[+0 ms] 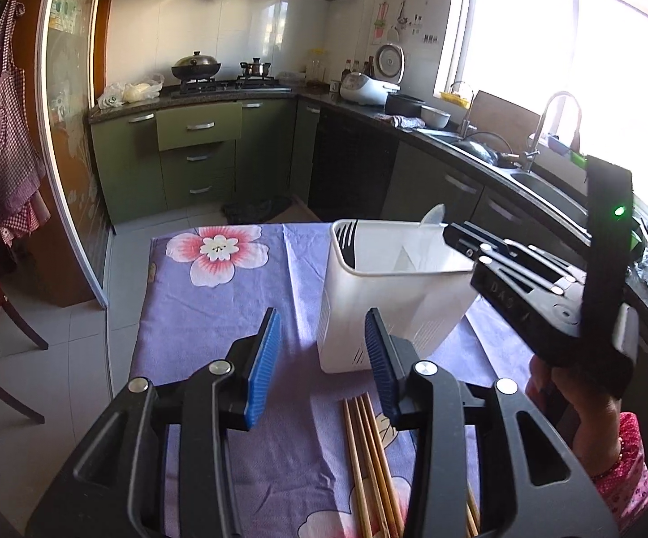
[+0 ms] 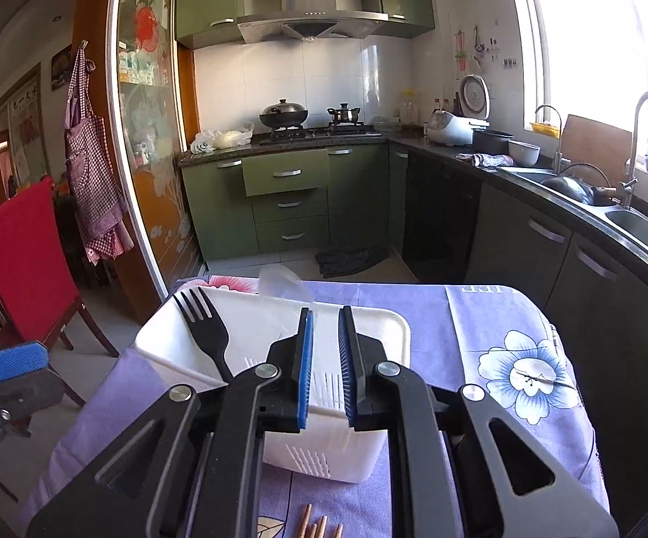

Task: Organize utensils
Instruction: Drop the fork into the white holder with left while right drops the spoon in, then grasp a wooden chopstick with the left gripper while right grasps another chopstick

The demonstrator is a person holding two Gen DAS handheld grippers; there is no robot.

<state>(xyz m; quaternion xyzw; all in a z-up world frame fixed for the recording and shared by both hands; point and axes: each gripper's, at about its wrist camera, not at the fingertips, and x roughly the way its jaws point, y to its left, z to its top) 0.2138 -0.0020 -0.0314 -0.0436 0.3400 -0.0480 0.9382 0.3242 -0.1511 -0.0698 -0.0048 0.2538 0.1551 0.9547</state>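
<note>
A white utensil holder (image 1: 369, 314) (image 2: 324, 457) stands on the purple flowered cloth (image 1: 216, 314). Inside it lean a black fork (image 1: 346, 242) (image 2: 203, 327) and a translucent spoon (image 1: 434, 217) (image 2: 283, 282). Several wooden chopsticks (image 1: 369, 462) (image 2: 319, 527) lie on the cloth in front of the holder. My left gripper (image 1: 324, 358) hovers open over the cloth just left of the chopsticks, with nothing between its blue pads. My right gripper (image 2: 326, 367) (image 1: 494, 264), held by a hand (image 1: 593, 408), hangs over the holder's near rim, its pads nearly together and empty.
A dark counter with a sink (image 1: 543, 184) (image 2: 637, 228) runs along the right, close to the table's edge. A red chair (image 2: 23, 260) stands left of the table. Green cabinets and a stove (image 1: 216, 85) line the far wall across open floor.
</note>
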